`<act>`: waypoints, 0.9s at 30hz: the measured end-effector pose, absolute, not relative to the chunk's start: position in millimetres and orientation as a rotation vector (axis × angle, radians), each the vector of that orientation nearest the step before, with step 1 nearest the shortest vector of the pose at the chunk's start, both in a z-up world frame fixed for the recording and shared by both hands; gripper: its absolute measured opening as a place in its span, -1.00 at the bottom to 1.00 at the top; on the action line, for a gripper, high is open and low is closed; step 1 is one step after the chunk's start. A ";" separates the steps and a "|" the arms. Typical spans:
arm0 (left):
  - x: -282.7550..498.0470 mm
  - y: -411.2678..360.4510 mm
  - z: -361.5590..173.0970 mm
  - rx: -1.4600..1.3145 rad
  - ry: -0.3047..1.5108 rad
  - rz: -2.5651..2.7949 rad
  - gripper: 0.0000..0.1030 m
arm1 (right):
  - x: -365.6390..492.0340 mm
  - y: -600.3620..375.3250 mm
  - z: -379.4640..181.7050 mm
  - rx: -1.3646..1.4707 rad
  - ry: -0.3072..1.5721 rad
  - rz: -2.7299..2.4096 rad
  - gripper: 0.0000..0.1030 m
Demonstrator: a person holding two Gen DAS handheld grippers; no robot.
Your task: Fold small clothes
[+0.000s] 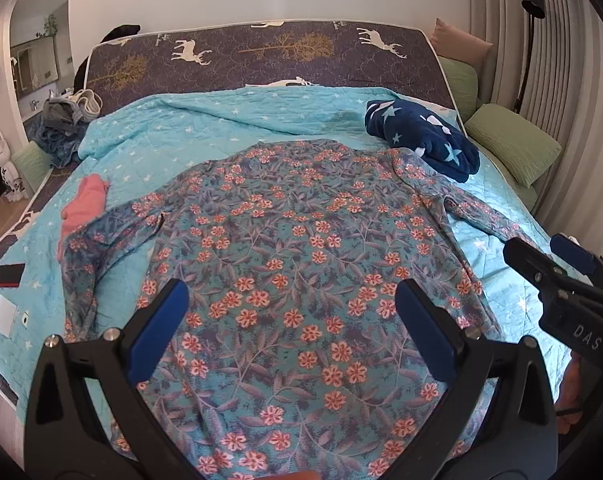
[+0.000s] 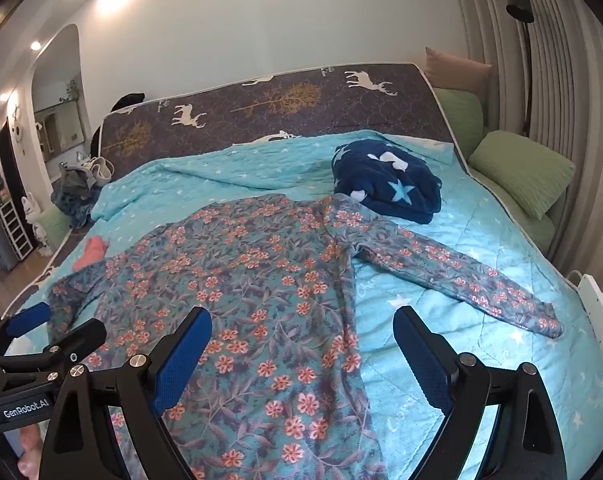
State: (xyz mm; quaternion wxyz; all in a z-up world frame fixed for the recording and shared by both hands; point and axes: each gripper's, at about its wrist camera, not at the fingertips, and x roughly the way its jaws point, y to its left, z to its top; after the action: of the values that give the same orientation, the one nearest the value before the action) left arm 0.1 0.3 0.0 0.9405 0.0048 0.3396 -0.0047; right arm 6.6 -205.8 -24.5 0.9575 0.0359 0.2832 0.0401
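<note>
Two grippers are held wide open and empty above the near hem of the floral shirt [image 1: 301, 248], which is spread flat on the turquoise quilt [image 2: 481, 240] with its long axis running away from them. The left gripper [image 1: 293, 332] is centred over the body; the right gripper [image 2: 301, 356] straddles the shirt's right edge, nearer the outstretched right sleeve [image 2: 461, 280]. A folded navy star blanket [image 2: 385, 180] touches the far shoulder; a pink garment [image 1: 83, 208] lies beside the left sleeve [image 1: 101, 248].
</note>
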 end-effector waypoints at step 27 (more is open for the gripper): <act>-1.1 7.6 -3.2 -0.009 0.742 -0.041 0.99 | 5.6 -190.9 -21.9 0.049 0.565 0.099 0.83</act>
State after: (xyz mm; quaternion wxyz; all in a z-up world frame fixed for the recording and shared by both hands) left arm -1.1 7.6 -3.2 0.9317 -0.0045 0.3627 -0.0200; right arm 5.6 -190.9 -21.9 0.9588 0.0239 0.2789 0.0489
